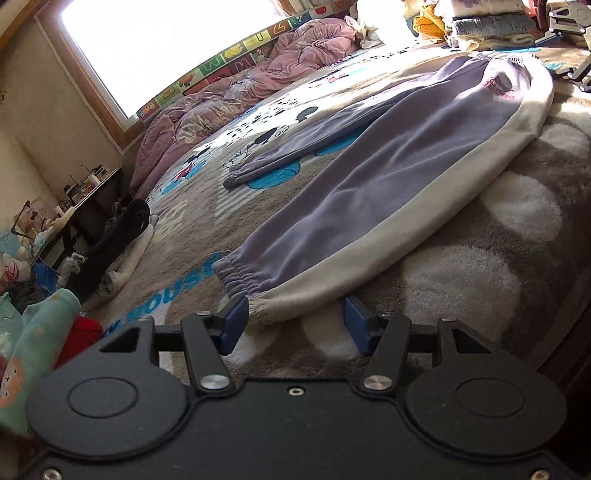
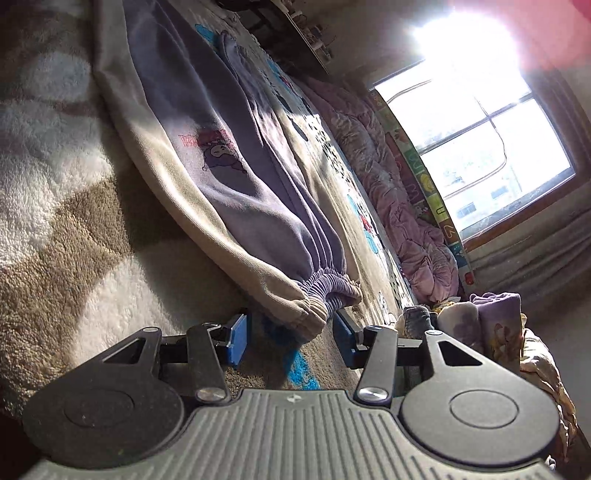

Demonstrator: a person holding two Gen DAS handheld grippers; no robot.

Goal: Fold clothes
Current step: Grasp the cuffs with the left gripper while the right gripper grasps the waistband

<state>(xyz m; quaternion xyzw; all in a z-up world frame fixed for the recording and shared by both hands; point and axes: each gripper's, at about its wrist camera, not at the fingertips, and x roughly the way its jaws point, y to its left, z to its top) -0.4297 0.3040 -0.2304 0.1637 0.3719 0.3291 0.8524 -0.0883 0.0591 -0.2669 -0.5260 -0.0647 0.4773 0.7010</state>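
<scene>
A pair of purple sweatpants with cream side stripes [image 1: 388, 177] lies spread flat on the patterned blanket [image 1: 480, 266], legs apart. My left gripper [image 1: 295, 325] is open, its blue pads on either side of the near leg's elastic cuff [image 1: 255, 291], low over the blanket. In the right wrist view the same pants [image 2: 229, 166] show a cartoon print, and my right gripper [image 2: 291, 336] is open just in front of the gathered waistband end [image 2: 317, 299]. The right gripper's metal frame shows at the top right of the left wrist view [image 1: 569, 22].
A pink quilt [image 1: 258, 81] lies bunched along the window side of the bed. Stacked folded clothes [image 1: 480, 22] sit at the bed's far end, also in the right wrist view [image 2: 491, 325]. A cluttered desk [image 1: 74, 199] and loose clothes [image 1: 33, 332] stand left of the bed.
</scene>
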